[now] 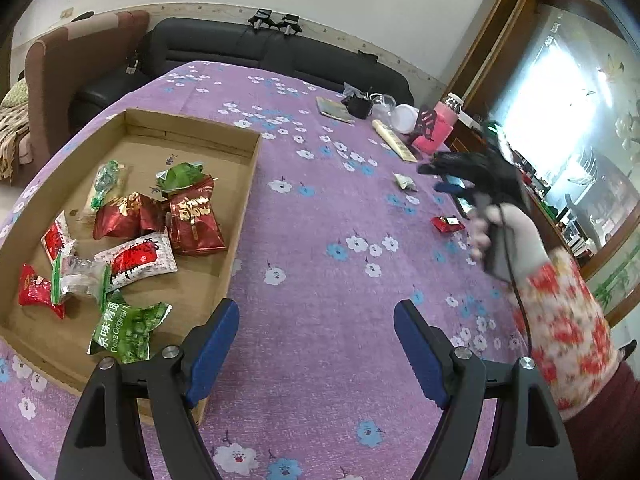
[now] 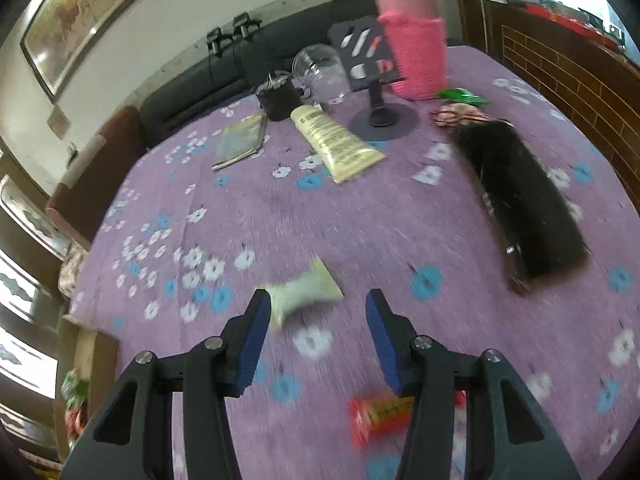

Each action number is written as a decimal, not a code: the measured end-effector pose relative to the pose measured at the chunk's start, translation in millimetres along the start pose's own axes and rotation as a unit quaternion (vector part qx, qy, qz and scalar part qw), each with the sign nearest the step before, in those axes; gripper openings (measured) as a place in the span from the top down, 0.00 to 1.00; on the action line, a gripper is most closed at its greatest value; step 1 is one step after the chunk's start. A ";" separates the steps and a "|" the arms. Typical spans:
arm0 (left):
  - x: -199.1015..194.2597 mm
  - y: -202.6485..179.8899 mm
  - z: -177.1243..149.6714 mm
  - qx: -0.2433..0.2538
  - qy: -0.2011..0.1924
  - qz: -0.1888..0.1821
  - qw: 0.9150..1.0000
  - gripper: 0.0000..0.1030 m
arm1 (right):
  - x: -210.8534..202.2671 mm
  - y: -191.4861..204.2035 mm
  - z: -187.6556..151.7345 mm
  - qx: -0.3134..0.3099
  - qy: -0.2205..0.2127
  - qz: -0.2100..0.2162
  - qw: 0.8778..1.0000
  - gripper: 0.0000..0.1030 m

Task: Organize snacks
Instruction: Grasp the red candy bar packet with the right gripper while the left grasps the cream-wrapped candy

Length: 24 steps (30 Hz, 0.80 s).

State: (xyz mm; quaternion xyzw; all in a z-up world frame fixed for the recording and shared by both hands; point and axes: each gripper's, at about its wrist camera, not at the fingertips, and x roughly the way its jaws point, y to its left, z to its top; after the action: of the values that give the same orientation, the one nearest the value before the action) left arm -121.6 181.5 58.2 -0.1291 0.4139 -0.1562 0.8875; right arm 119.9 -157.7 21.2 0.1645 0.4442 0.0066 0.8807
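Note:
A shallow cardboard box (image 1: 244,184) on the purple flowered cloth holds several snack packs: red ones (image 1: 194,222), a white and red one (image 1: 136,262) and a green pea pack (image 1: 128,332). My left gripper (image 1: 316,344) is open and empty, just right of the box's near corner. My right gripper (image 2: 316,336) is open and empty above the cloth; it shows in the left wrist view (image 1: 452,178) at the right. A pale green pack (image 2: 304,294) lies just ahead of its left finger, also seen from the left wrist (image 1: 405,182). A red pack (image 2: 380,416) lies under its right finger, and in the left wrist view (image 1: 448,224).
At the table's far side stand a pink-sleeved bottle (image 2: 416,52), a phone stand (image 2: 380,120), a cream tube (image 2: 336,142), a clear jar (image 2: 320,74), a dark cup (image 2: 278,98) and a booklet (image 2: 240,142). A long black case (image 2: 524,200) lies right. A dark sofa (image 1: 256,50) is behind.

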 end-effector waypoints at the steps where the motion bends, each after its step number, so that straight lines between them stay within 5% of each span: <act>1: 0.4 0.3 0.3 0.000 0.002 0.001 1.000 0.20 | 11.6 5.6 4.6 -0.006 0.008 -0.014 1.000 0.53; 7: 2.5 10.4 2.8 -0.011 0.002 0.004 1.000 0.19 | 42.8 28.1 4.3 -0.047 0.030 -0.042 0.998 0.70; 13: 9.8 10.8 1.7 -0.014 0.009 -0.010 1.000 0.18 | 27.2 61.1 -37.0 -0.112 0.069 0.018 0.991 0.71; 17: 11.1 5.3 0.0 -0.006 0.014 -0.021 1.000 0.18 | 5.4 86.8 -86.4 -0.158 0.127 0.092 0.975 0.68; 21: 7.4 -0.3 -1.5 0.006 0.012 -0.029 0.999 0.18 | -45.7 77.2 -100.0 -0.151 0.098 0.142 0.973 0.62; 24: 8.2 -5.8 -3.4 0.016 0.013 -0.038 0.999 0.18 | -76.5 33.9 -83.3 -0.096 0.037 0.111 0.989 0.53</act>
State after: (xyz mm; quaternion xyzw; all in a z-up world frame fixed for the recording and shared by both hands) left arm -120.3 172.7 52.5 -0.1285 0.4177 -0.1982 0.8774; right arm 12.8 -114.1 45.0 0.1274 0.4527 0.1526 0.8692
